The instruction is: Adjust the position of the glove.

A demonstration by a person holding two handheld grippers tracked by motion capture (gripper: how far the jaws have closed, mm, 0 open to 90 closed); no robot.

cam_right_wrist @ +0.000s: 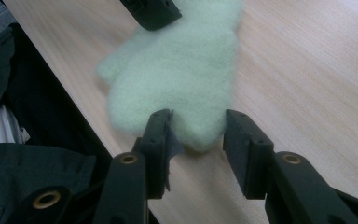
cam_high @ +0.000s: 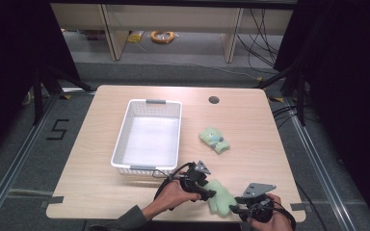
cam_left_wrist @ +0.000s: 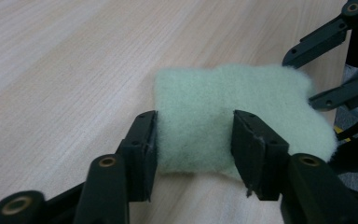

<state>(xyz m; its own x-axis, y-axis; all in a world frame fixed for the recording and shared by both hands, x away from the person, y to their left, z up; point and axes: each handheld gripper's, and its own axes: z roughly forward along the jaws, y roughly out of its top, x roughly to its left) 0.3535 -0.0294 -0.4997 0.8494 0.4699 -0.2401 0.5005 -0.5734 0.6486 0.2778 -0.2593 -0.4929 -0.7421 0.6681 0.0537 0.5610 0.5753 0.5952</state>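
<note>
we had the grasp in hand: the plush (cam_left_wrist: pixel 223 116) sat between the left gripper (cam_left_wrist: pixel 195 140) jaws, pinched, half-closed. the right gripper (cam_right_wrist: pixel 196 135) jaws flanked its tip, half-closed, contact unclear. next: firm both grips, lift evenly.

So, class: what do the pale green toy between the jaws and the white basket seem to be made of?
Pale green toy: probably soft plush fleece, matt; its edges look fuzzy and its shape is rounded and lumpy.
White basket: likely moulded plastic, smooth with a slight sheen; its walls look perforated and the rim even.
</note>
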